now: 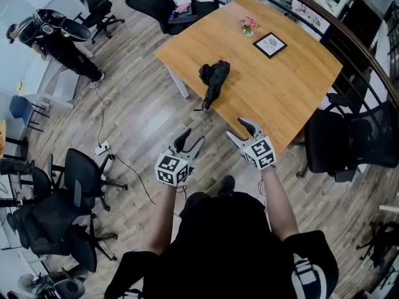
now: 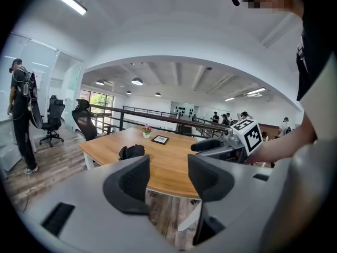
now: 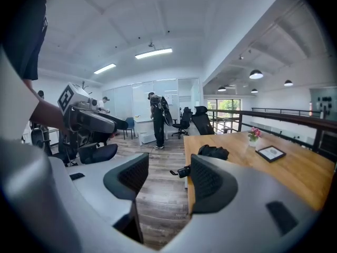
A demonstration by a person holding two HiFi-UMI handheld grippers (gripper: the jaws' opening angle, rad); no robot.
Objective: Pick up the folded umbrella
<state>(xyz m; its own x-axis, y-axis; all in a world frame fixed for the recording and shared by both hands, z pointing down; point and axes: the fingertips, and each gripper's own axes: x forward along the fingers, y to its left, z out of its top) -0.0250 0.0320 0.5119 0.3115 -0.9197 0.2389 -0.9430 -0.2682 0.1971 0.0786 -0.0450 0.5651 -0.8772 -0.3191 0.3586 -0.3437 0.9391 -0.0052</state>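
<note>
A black folded umbrella (image 1: pixel 213 81) lies on the wooden table (image 1: pixel 280 86), its handle sticking out over the near left edge. In the left gripper view the umbrella (image 2: pixel 131 152) shows as a dark bundle on the table top; in the right gripper view the umbrella (image 3: pixel 212 152) lies just beyond the jaws. My left gripper (image 1: pixel 191 143) hangs over the floor short of the table, jaws apart, nothing between them. My right gripper (image 1: pixel 245 131) is at the table's near corner, also open and empty. Both are well short of the umbrella.
A small flower pot (image 1: pixel 249 25) and a framed picture (image 1: pixel 270 44) stand on the table's far side. Black office chairs (image 1: pixel 349 142) flank the table at the right and far end. A person (image 1: pixel 53 39) stands at the far left, and a cable (image 1: pixel 109 148) runs across the floor.
</note>
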